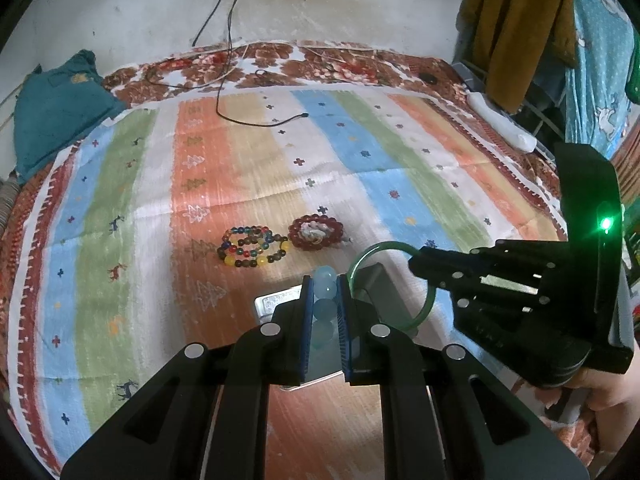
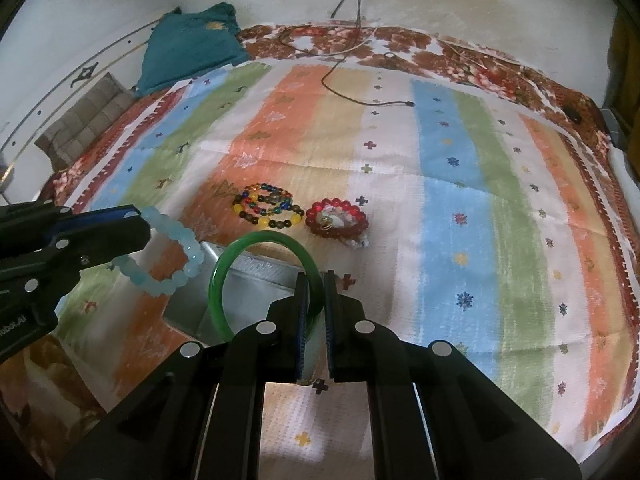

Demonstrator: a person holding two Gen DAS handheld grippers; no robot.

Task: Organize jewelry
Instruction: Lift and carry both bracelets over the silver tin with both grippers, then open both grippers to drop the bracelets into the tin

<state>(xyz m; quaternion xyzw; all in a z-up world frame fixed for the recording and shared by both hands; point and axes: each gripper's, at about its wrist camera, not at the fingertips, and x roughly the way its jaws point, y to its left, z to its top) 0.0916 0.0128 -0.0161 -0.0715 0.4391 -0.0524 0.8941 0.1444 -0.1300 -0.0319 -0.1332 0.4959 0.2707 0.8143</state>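
Above the metal tin, left wrist view:
Left gripper: its jaws are pressed together on the pale blue bead bracelet; the beads sit in a column between the blue pads.
Metal tin: a shallow silver container on the striped cloth, directly under the fingers. Its inside is mostly hidden in this view, so I cannot tell what it holds.
Right gripper: just right of the tin, it pinches the green bangle, which hangs over the tin's right part.
Left to do: the multicolour bead bracelet and the red bead bracelet lie on the cloth beyond the tin, close to each other.

Above the metal tin, right wrist view:
Right gripper: its jaws are narrow, gripping the green bangle by its rim; the ring stands nearly upright over the tin.
Metal tin: the floor seen through the bangle looks bare, with no jewelry inside as far as it shows.
Left gripper: left of the tin, holding the pale blue bead bracelet, which hangs as a loop over the tin's left edge.
Progress: I judge it early. Two pieces are lifted but not yet put down, and two pieces wait beyond the tin.
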